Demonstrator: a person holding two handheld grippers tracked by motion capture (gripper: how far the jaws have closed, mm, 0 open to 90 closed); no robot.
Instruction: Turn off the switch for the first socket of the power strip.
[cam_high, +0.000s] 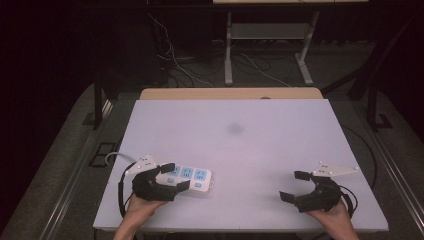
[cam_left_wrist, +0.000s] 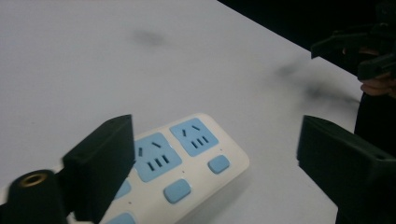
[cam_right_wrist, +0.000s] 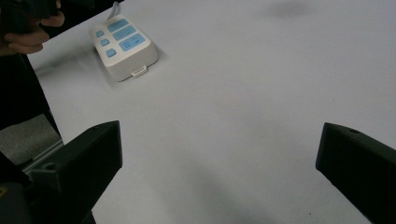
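Power strip (cam_high: 187, 177) lies flat near the front left of the white table (cam_high: 260, 150), with the left gripper (cam_high: 175, 176) spread wide around its near end.

The strip is white with light blue sockets and light blue buttons; a pale cable (cam_high: 117, 156) leaves its left end toward the table edge. In the left gripper view the power strip (cam_left_wrist: 187, 163) sits between the two black jaws, one jaw over its left part and the other well off to its right; neither jaw visibly grips it. The right gripper (cam_high: 296, 186) hovers near the front right of the table, well apart from the strip, jaws wide open with nothing between them. A faint grey smudge (cam_high: 235, 128) marks the table's middle.
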